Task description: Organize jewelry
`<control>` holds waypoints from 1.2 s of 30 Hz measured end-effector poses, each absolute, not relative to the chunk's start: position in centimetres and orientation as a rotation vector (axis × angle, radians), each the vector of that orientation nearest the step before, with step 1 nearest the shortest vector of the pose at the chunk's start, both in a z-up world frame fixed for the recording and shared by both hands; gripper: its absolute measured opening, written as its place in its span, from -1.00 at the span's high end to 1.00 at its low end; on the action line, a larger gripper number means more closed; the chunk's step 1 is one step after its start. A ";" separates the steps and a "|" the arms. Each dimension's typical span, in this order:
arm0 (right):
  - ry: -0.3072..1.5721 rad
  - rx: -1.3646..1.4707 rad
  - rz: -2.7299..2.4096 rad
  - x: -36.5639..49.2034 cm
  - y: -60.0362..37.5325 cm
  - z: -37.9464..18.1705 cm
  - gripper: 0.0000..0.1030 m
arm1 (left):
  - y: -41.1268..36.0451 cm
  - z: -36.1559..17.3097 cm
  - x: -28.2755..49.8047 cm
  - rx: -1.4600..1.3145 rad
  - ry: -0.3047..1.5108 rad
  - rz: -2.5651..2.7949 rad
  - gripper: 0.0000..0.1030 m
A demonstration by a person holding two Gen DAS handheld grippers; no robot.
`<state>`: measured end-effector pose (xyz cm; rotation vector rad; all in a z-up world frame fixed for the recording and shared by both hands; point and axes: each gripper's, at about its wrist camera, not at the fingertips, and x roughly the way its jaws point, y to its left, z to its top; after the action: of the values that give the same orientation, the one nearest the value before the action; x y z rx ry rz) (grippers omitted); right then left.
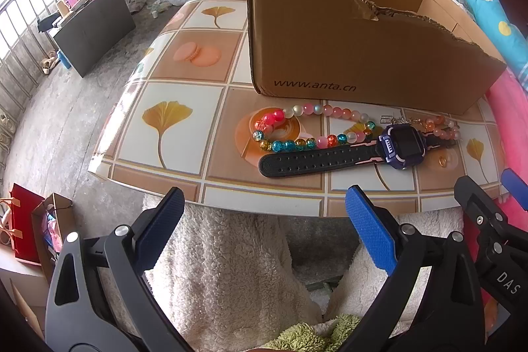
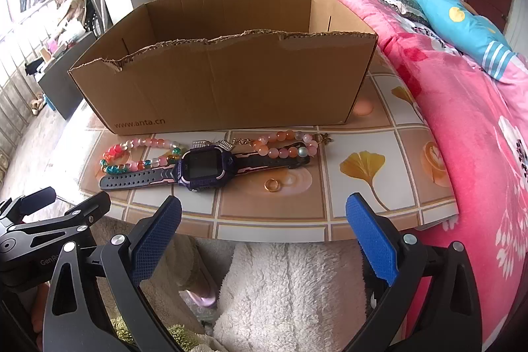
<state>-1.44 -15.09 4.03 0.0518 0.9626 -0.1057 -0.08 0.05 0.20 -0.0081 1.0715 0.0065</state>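
A purple smartwatch (image 1: 401,146) (image 2: 205,166) with a dark strap lies on the table in front of an open cardboard box (image 1: 346,55) (image 2: 231,88). A multicoloured bead bracelet (image 1: 290,134) (image 2: 138,157) lies left of the watch, a pink-orange bead bracelet (image 1: 440,127) (image 2: 287,144) lies right of it. A gold ring (image 1: 442,161) (image 2: 272,185) sits near the front. My left gripper (image 1: 264,213) and right gripper (image 2: 264,220) are both open and empty, held before the table's near edge.
The tiled-pattern table (image 1: 184,108) (image 2: 379,193) ends just ahead of the fingers. A pink quilted bed (image 2: 462,121) presses against its right side. A dark cabinet (image 1: 95,22) stands on the floor at left. White fleece-covered legs (image 2: 280,286) are below.
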 end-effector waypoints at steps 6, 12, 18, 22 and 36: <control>0.961 0.053 -0.108 -1.5 -15.2 4.1 -0.89 | 0.1 0.1 -0.1 -0.008 1.074 0.009 -0.83; 0.961 0.056 -0.115 -1.4 -15.4 4.0 -0.89 | 0.2 -0.2 0.1 -0.003 1.067 0.018 -0.83; 0.952 0.087 -0.079 -1.1 -16.0 3.5 -0.89 | 0.6 0.0 0.2 -0.020 1.021 -0.029 -0.83; 0.906 0.106 -0.020 -0.8 -16.2 3.7 -0.89 | 1.8 -0.4 0.1 -0.059 1.015 -0.089 -0.83; 0.844 0.079 0.255 1.9 -13.4 2.8 -0.41 | 5.7 -0.9 1.2 -0.241 0.914 -0.249 -0.83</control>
<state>1.94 -13.41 2.83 0.0786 0.8440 0.2549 1.22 5.67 -0.86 -0.2412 0.9141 -0.2489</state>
